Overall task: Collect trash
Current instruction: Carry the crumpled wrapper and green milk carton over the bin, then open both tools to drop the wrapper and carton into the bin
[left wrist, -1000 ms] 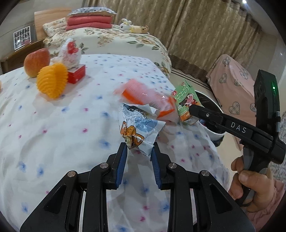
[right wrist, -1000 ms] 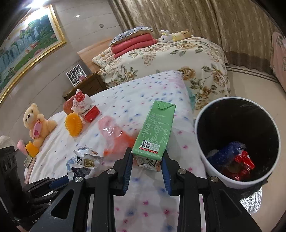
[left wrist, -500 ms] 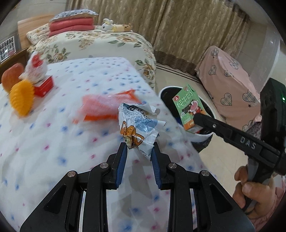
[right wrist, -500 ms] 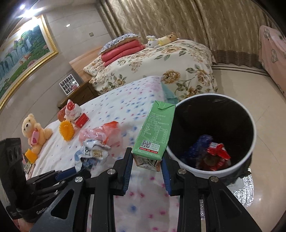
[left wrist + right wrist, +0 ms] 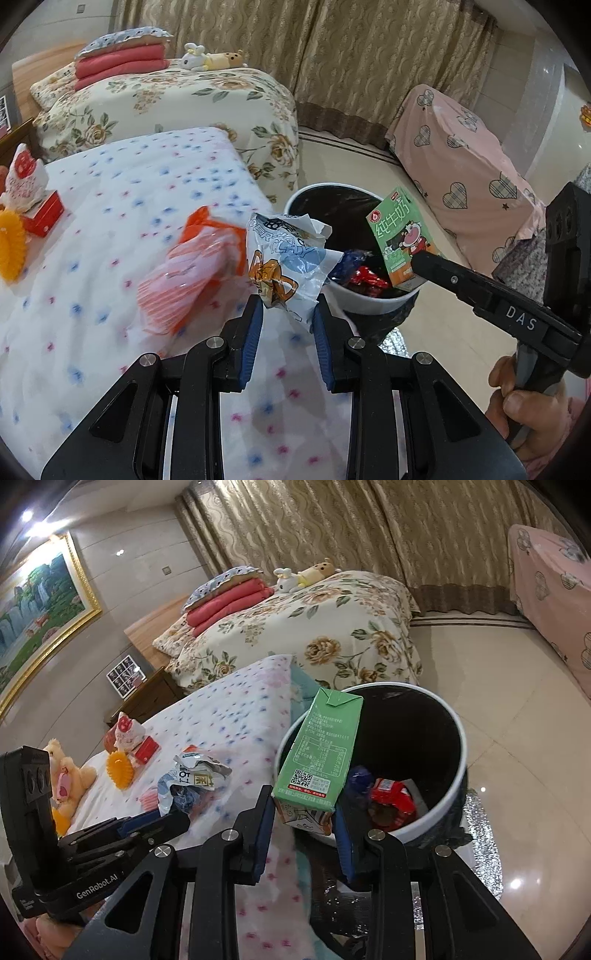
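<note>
The left gripper (image 5: 287, 314) pinches a crumpled white and blue snack wrapper (image 5: 284, 266) between its blue pads, and the wrapper stands up from the jaws. It hangs over the edge of the dotted bedspread (image 5: 122, 206), just beside the trash bin (image 5: 369, 301).

The right gripper (image 5: 304, 814) is pressed on the lower end of a green milk carton (image 5: 321, 753). The carton is nearly upright, a little tilted, and it is held at the near rim of the bin (image 5: 430, 814); seen from the left wrist it hangs over the opening. The bin is white outside with a black liner, and it stands on the shiny floor next to the bed. Inside it lie a red wrapper (image 5: 391, 797) and a dark blue wrapper (image 5: 360, 777).

On the bedspread one orange and pink striped bag (image 5: 188, 273) lies, close to the left gripper. Farther back on the bed are a yellow spiky ball (image 5: 119, 770), a small red box (image 5: 147, 749) and a teddy bear (image 5: 70, 775). A person's hand (image 5: 524, 402) holds the handle of the right gripper.
</note>
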